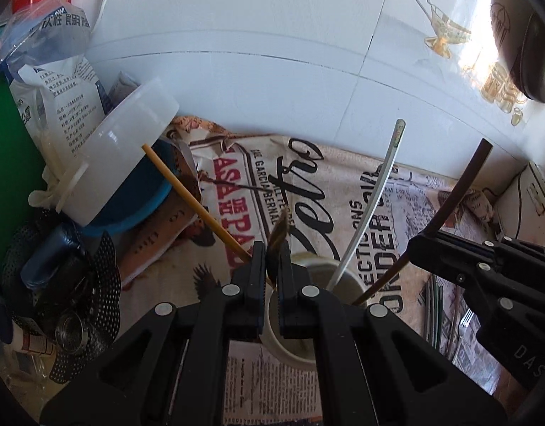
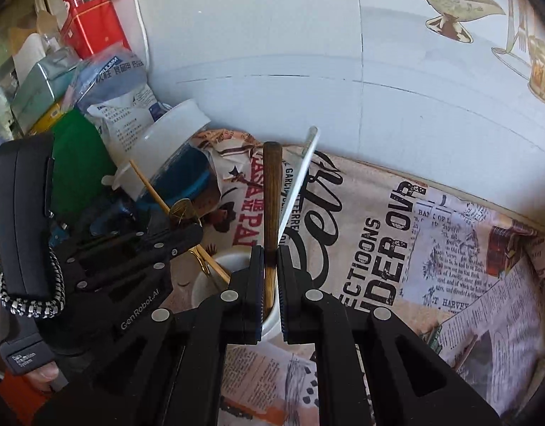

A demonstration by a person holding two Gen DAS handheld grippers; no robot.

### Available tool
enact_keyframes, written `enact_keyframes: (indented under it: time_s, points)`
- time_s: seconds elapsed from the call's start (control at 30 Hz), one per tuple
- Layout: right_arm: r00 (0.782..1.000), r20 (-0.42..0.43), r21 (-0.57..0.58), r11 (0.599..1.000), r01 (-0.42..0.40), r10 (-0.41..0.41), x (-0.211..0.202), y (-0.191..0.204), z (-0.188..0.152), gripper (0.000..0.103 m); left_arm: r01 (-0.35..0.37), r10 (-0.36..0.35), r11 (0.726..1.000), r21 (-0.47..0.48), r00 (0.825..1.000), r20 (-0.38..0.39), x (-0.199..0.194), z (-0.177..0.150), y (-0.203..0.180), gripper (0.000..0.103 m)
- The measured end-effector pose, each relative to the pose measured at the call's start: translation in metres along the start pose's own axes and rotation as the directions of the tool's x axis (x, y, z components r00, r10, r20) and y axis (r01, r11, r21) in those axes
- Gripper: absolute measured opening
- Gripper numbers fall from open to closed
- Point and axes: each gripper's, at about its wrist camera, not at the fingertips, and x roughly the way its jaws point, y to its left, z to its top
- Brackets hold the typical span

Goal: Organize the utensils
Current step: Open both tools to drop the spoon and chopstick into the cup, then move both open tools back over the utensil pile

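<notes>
Both tools over white cup [image 1: 347, 284]. Left gripper [image 1: 271, 262] fingers pinching a gold-handled utensil [image 1: 279, 234]; right gripper [image 2: 270, 262] fingers pinching dark wooden handle [image 2: 271, 191], its lower end inside the cup rim. Step: dropping utensils in. Next, likely: let go without tipping the cup.

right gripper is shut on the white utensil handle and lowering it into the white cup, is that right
Not quite. The right gripper is shut on the dark brown wooden handle, not the white one. In the right wrist view the white utensil handle leans free beside the jaws, its lower end already in the white cup. The rest holds: the wooden handle's lower end points into the cup.
</notes>
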Motion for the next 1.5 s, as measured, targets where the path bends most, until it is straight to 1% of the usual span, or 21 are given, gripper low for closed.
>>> enact_keyframes:
  time_s: [0.1,0.17,0.23,0.3,0.37,0.43,0.53,0.67,0.73,0.83,0.87,0.93,0.97,1.0,1.13,1.27,1.37,1.5]
  points:
    - [0.999,-0.013,0.007,1.0,-0.029,0.029,-0.005,-0.001,-0.002,0.007,0.001,-0.001,1.0,-0.005,1.0,-0.009,-0.007,-0.002,0.002,0.003]
    - [0.999,-0.009,0.003,1.0,-0.031,0.031,-0.011,0.0,-0.004,0.007,0.0,0.0,1.0,-0.001,1.0,-0.011,-0.013,-0.002,0.002,0.004]
    - [1.0,0.001,-0.004,1.0,-0.028,0.028,-0.02,0.001,-0.006,0.009,-0.008,0.008,1.0,0.01,1.0,-0.004,-0.021,-0.004,0.001,0.007]
    - [1.0,0.013,-0.008,1.0,-0.026,0.026,-0.028,0.002,-0.008,0.014,-0.01,0.01,1.0,0.023,1.0,0.009,-0.032,-0.007,-0.002,0.009]
    - [0.999,0.034,-0.012,1.0,-0.013,0.013,-0.04,0.002,-0.012,0.016,-0.009,0.009,0.999,0.032,1.0,0.019,-0.041,-0.009,-0.006,0.013]
    - [0.999,0.047,-0.012,1.0,-0.001,0.002,-0.05,0.001,-0.016,0.016,-0.004,0.003,0.999,0.043,0.999,0.037,-0.055,-0.012,-0.012,0.021]
    - [0.997,0.078,-0.004,1.0,0.014,-0.013,-0.069,-0.002,-0.024,0.017,0.0,-0.004,0.998,0.064,0.998,0.07,-0.074,-0.016,-0.023,0.028]
    - [0.993,0.114,0.017,0.999,0.038,-0.04,-0.095,-0.01,-0.036,0.022,0.015,-0.024,0.996,0.09,0.995,0.092,-0.092,-0.021,-0.039,0.029]
    - [0.991,0.125,0.032,0.998,0.053,-0.057,-0.105,-0.016,-0.042,0.024,0.032,-0.042,0.994,0.103,0.994,0.1,-0.1,-0.026,-0.049,0.036]
    - [0.986,0.134,0.054,0.994,0.097,-0.103,-0.119,-0.026,-0.053,0.025,0.053,-0.066,0.991,0.124,0.992,0.103,-0.105,-0.032,-0.064,0.04]
    - [0.984,0.135,0.065,0.992,0.11,-0.118,-0.124,-0.031,-0.058,0.027,0.062,-0.076,0.989,0.131,0.992,0.1,-0.106,-0.034,-0.069,0.041]
    - [0.981,0.134,0.091,0.987,0.131,-0.142,-0.131,-0.041,-0.067,0.032,0.082,-0.095,0.986,0.143,0.991,0.09,-0.104,-0.039,-0.078,0.047]
    - [0.978,0.133,0.108,0.983,0.146,-0.16,-0.136,-0.047,-0.072,0.036,0.089,-0.102,0.985,0.148,0.991,0.084,-0.103,-0.041,-0.082,0.049]
    - [0.976,0.13,0.123,0.979,0.161,-0.176,-0.139,-0.053,-0.077,0.036,0.098,-0.111,0.983,0.154,0.991,0.073,-0.101,-0.044,-0.088,0.051]
    - [0.967,0.086,0.201,0.954,0.221,-0.242,-0.146,-0.084,-0.099,0.037,0.119,-0.124,0.978,0.17,0.992,0.02,-0.088,-0.056,-0.106,0.056]
    - [0.954,-0.014,0.289,0.912,0.29,-0.299,-0.139,-0.122,-0.126,0.037,0.13,-0.126,0.973,0.19,0.991,-0.034,-0.074,-0.07,-0.122,0.056]
    - [0.946,-0.096,0.341,0.882,0.324,-0.31,-0.126,-0.146,-0.146,0.037,0.124,-0.11,0.97,0.211,0.991,-0.075,-0.059,-0.081,-0.131,0.057]
    - [0.935,-0.175,0.385,0.852,0.354,-0.31,-0.104,-0.163,-0.171,0.037,0.123,-0.094,0.967,0.222,0.986,-0.139,-0.036,-0.097,-0.137,0.057]
